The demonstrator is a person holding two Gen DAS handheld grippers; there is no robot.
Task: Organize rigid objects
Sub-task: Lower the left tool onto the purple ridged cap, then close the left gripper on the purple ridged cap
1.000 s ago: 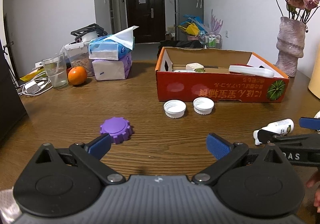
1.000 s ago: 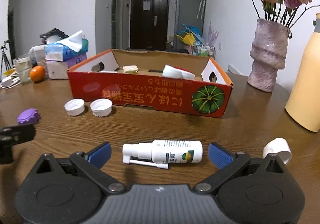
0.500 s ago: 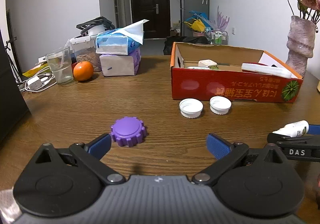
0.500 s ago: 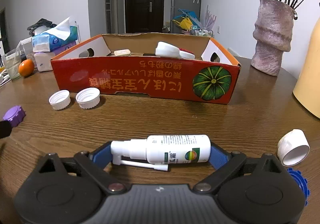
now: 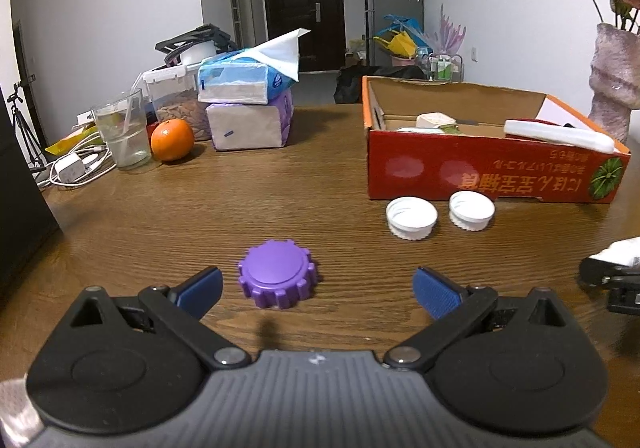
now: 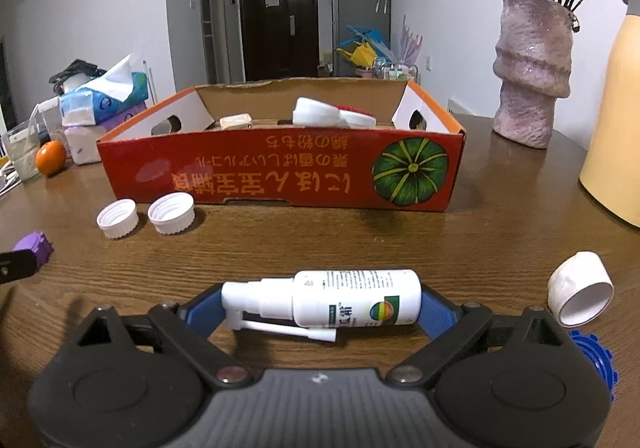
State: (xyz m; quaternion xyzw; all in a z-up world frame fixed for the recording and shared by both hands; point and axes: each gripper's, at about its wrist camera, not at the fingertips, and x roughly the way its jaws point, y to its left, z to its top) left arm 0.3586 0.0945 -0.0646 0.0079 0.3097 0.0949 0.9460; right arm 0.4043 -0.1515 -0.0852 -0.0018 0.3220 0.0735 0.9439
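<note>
A: How is the purple cap [image 5: 277, 279] expected to handle, and where is it found?

B: It is judged light, stiff and ridged, so a slip is unlikely if it is taken across its toothed rim. It is seen flat on the table [image 5: 200, 208], between the wide-open jaws of the left gripper [image 5: 318, 290], nearer the left pad, with nothing pressed.

A: And the spray bottle [image 6: 322, 310]?

B: It is seen lying crosswise, bracketed end to end by the right gripper [image 6: 320, 308]; the pads are set at its nozzle and base, but whether it is clamped cannot be told. Smooth plastic is assumed; the thin nozzle tube is thought fragile.

A: The surroundings?

B: Grained wood is offered, level and dry. Two white caps [image 6: 146, 217] and the red box [image 6: 280, 168] are found beyond, a vase [image 6: 528, 72] to the right.
</note>
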